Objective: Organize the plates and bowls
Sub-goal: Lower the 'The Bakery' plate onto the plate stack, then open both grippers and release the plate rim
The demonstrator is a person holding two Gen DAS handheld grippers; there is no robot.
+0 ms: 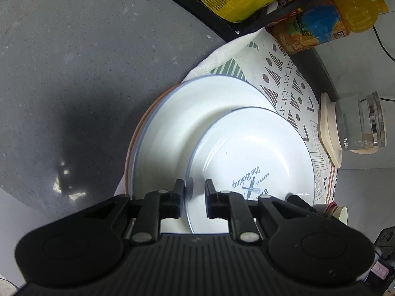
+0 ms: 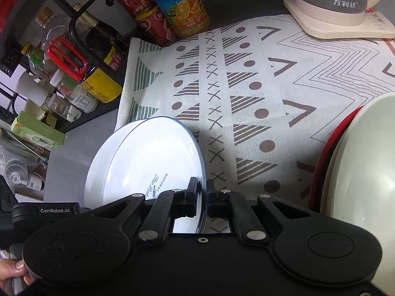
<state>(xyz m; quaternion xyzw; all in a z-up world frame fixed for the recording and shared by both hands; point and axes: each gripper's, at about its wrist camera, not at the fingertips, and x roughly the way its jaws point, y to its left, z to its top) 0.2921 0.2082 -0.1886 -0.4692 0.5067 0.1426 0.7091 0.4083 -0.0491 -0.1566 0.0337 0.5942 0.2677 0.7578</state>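
Left gripper (image 1: 195,198), nearest the lens in the left wrist view: its jaws straddle the blue-lined rim of the small plate (image 1: 251,155), with a visible gap on the inner side, so whether they grip it cannot be told. Right gripper (image 2: 203,201), nearest the lens in the right wrist view: its jaws are clenched on the opposite rim of the same small plate (image 2: 148,162), which stands tilted on edge between the two grippers. The plate is white and carries a printed baking emblem.

Behind it, the large plate (image 1: 195,113), also white with a blue rim, lies on a plate with an orange-brown edge (image 1: 133,145). Both sit partly on the patterned cloth (image 2: 246,86) and partly on the grey bench (image 1: 74,61).

At the right margin, a pale bowl (image 2: 365,162) is nested in a red-rimmed one (image 2: 328,153).

Farther back stand a glass kettle (image 2: 338,2) on its cream base, an orange juice bottle (image 2: 177,2), red cans (image 2: 145,7) and a black rack (image 2: 61,56) of condiment bottles.
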